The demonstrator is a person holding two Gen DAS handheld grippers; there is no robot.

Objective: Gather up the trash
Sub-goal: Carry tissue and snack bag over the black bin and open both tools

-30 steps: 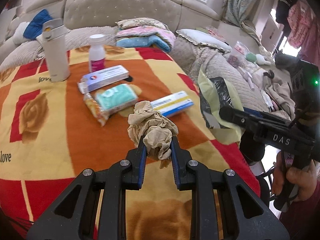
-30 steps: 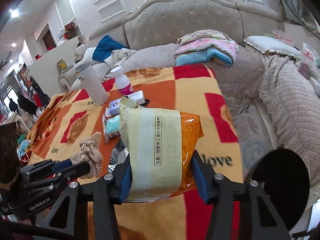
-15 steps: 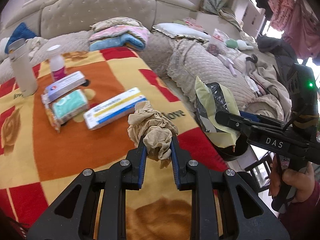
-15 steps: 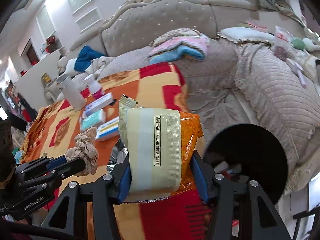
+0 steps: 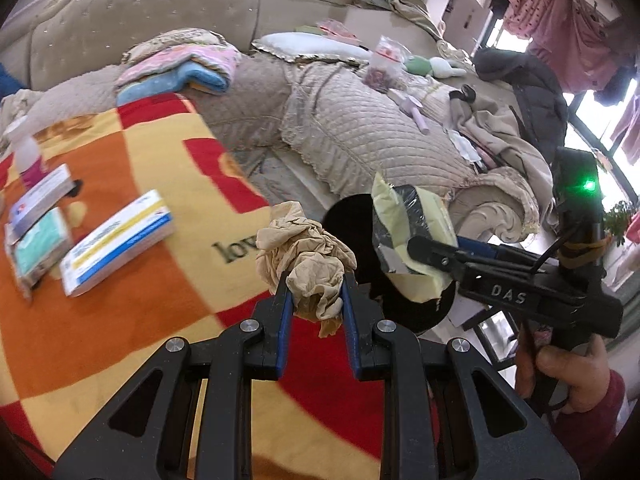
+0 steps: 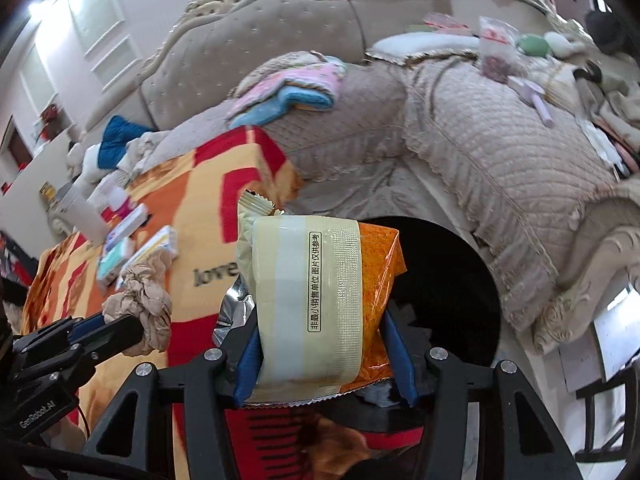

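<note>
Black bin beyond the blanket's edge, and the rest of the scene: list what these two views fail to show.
- Black bin: inside is pure dark; snack wrapper hides its near rim, right wrist view.
- Pink bottle: blurred at the left wrist view's edge.
- Box: print too small to read.

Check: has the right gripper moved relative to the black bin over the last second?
Yes. The right gripper, shut on the snack wrapper, has swung toward the black bin; the wrapper now overlaps the opening instead of sitting left of it.

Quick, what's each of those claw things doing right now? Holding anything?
Left gripper: shut on a crumpled brown paper wad.
Right gripper: shut on an orange and cream snack wrapper.
</note>
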